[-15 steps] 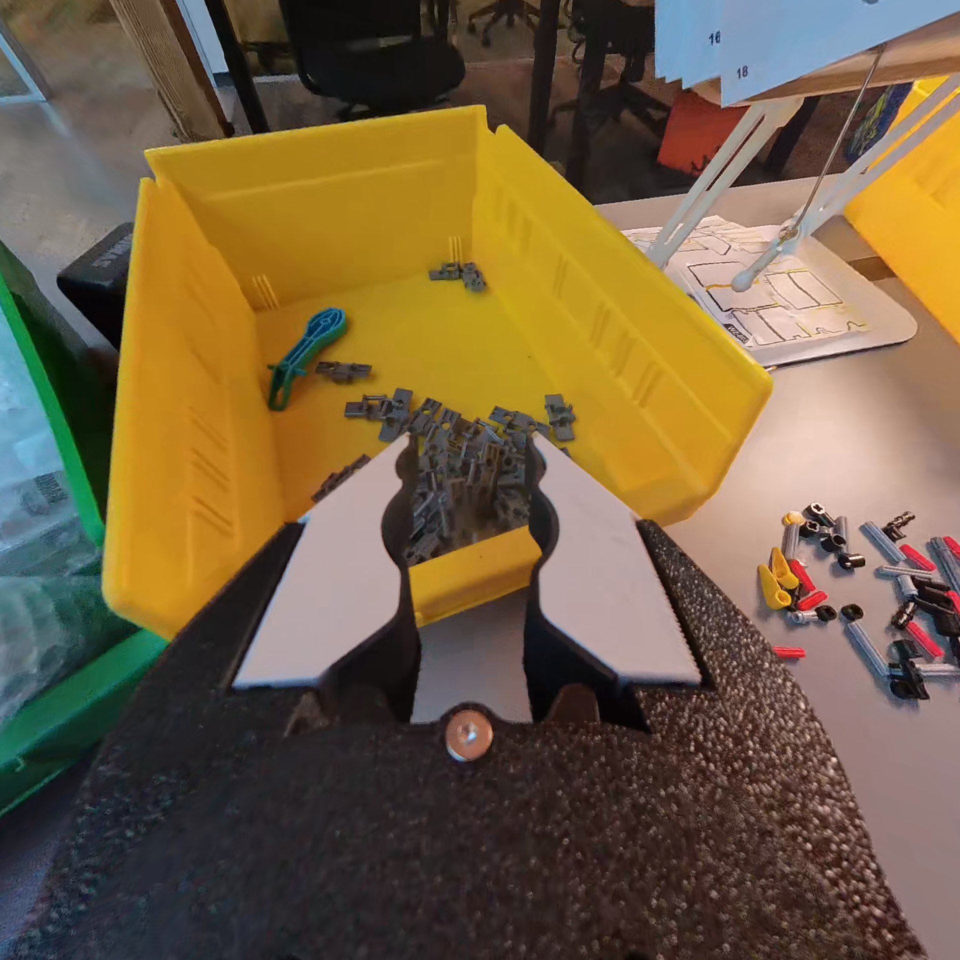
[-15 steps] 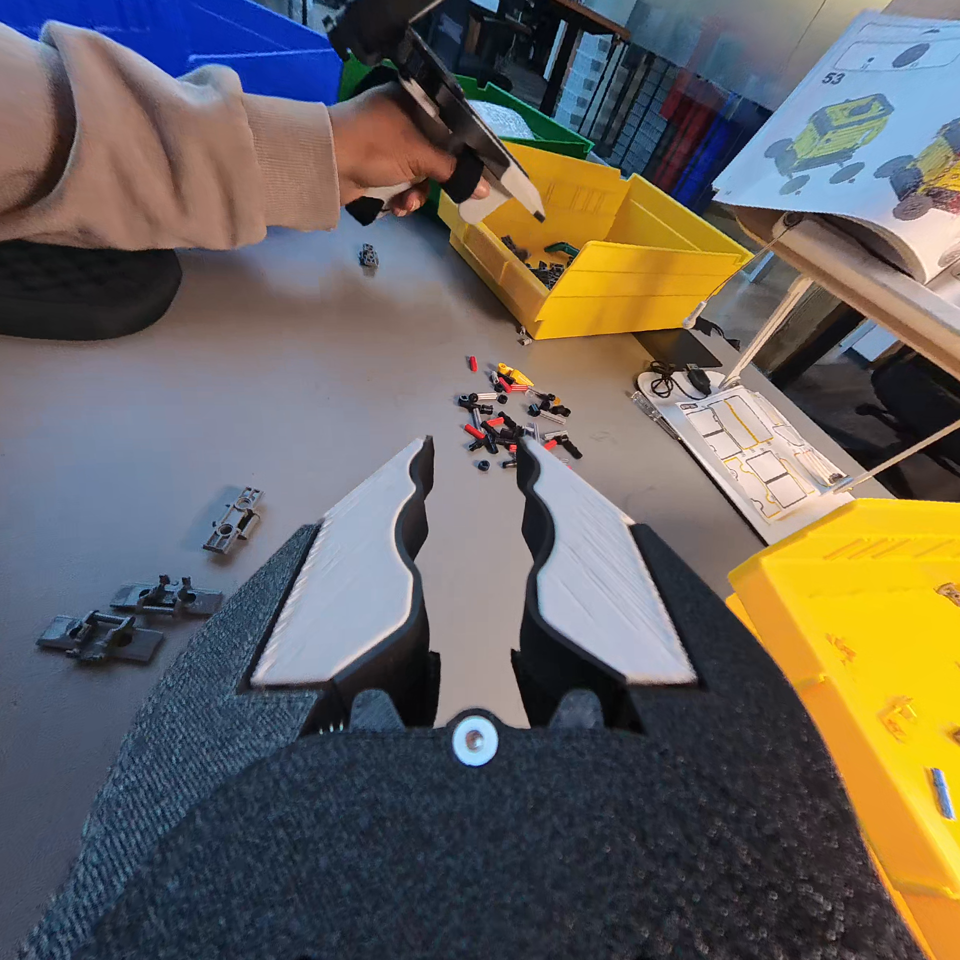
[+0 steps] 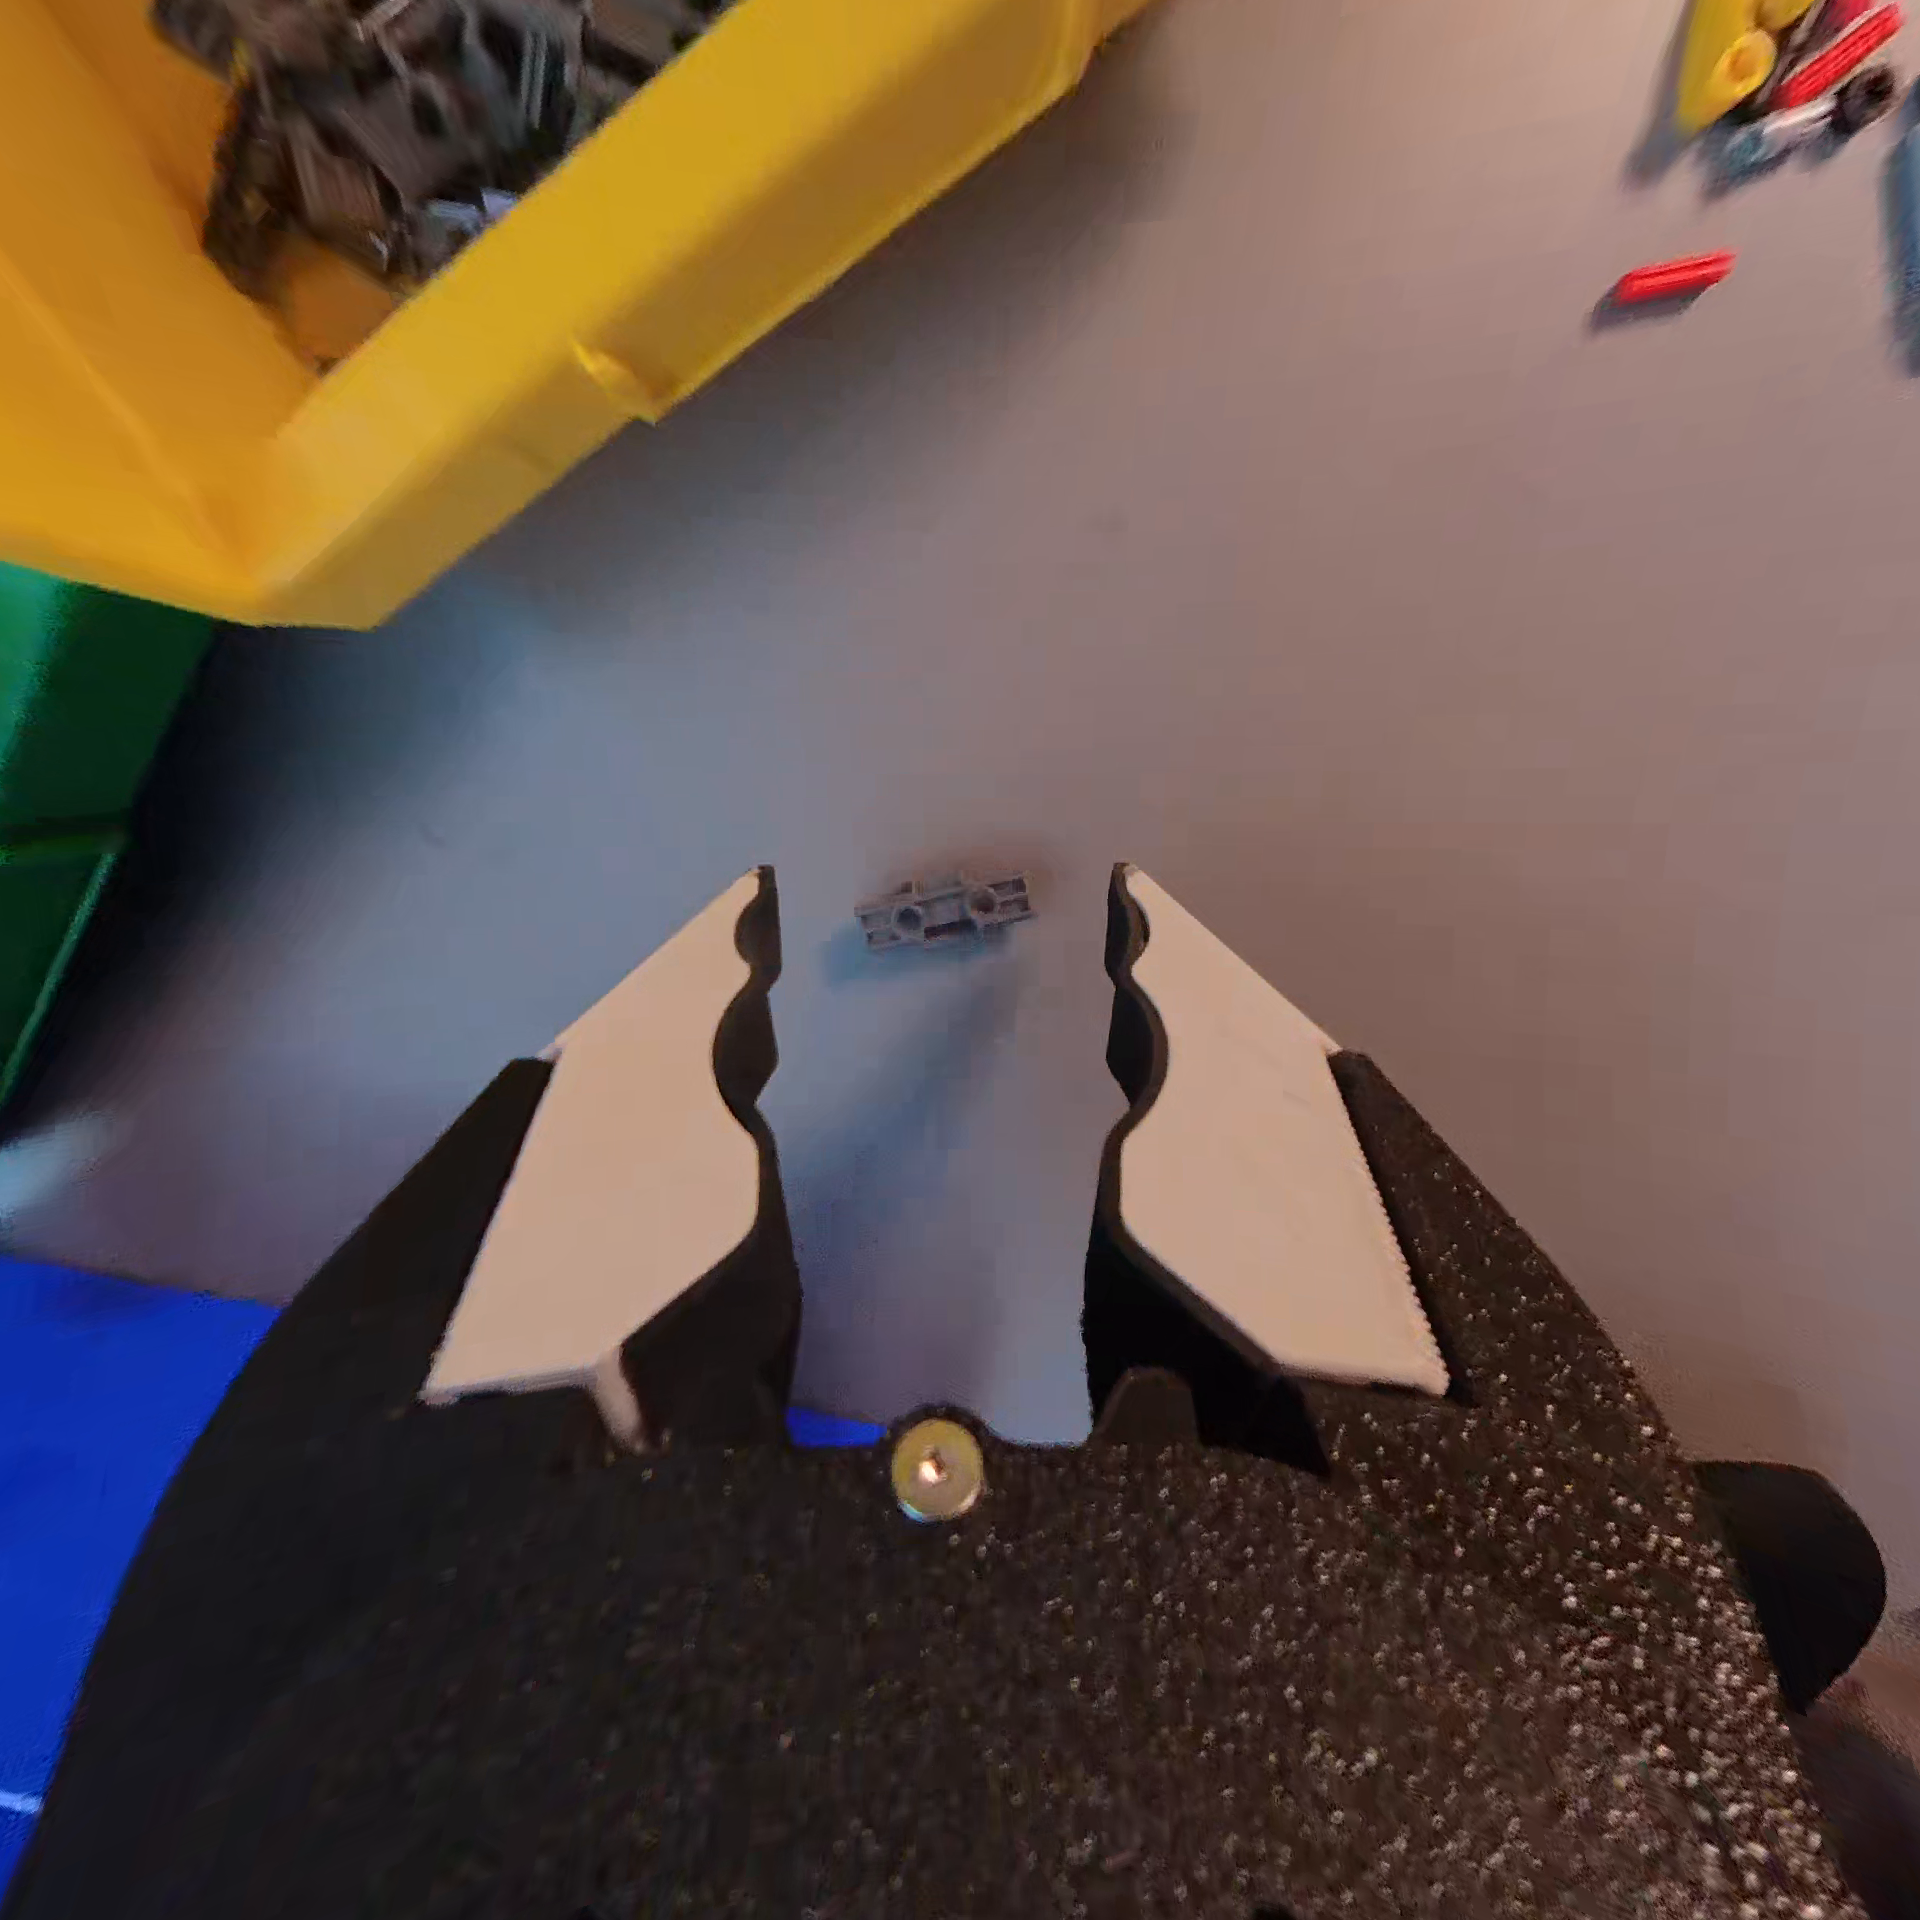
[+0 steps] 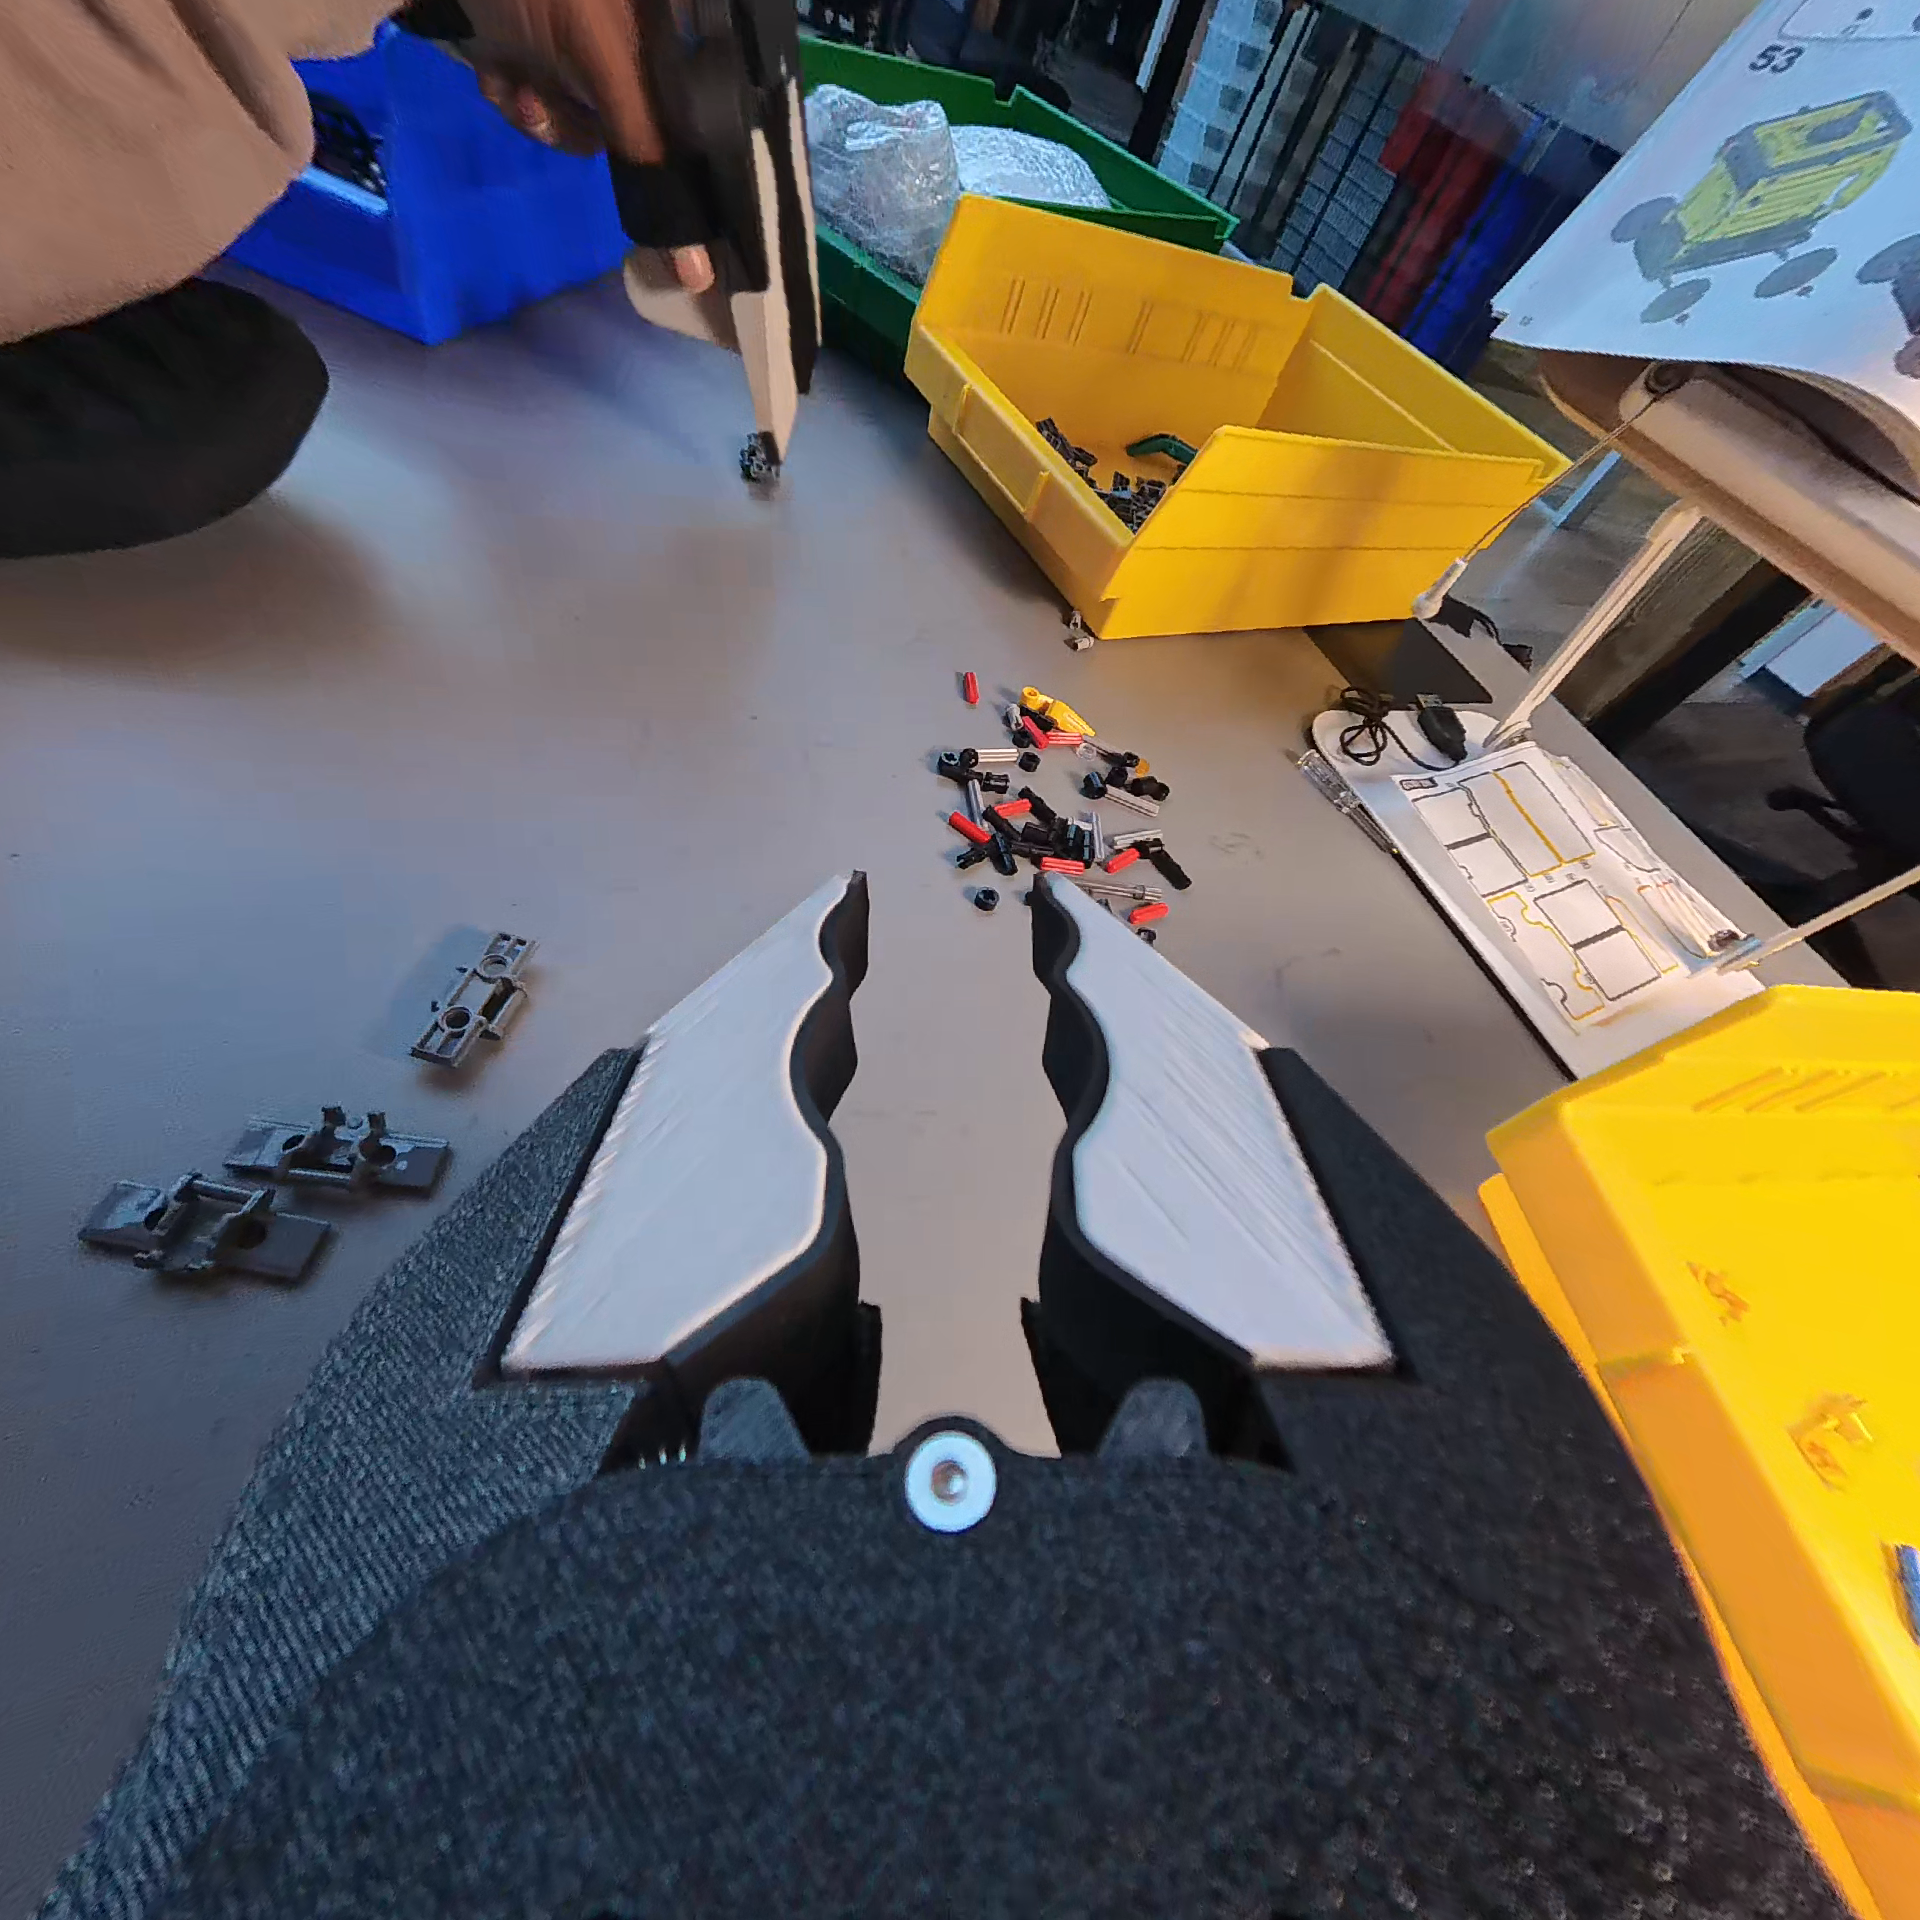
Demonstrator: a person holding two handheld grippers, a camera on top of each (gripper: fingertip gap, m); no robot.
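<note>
The left gripper (image 3: 943, 904) points down at the desk (image 3: 1351, 675), fingers spread wide around a small grey part (image 3: 943, 913) lying flat between the tips, not gripped. A yellow bin (image 3: 520, 343) sits at ten o'clock. The part is thin and lies flat, so closing fingers might skid over it or flick it away. The right gripper (image 4: 948, 894) hovers empty, fingers apart, with loose pins (image 4: 1049, 805) at twelve o'clock.
</note>
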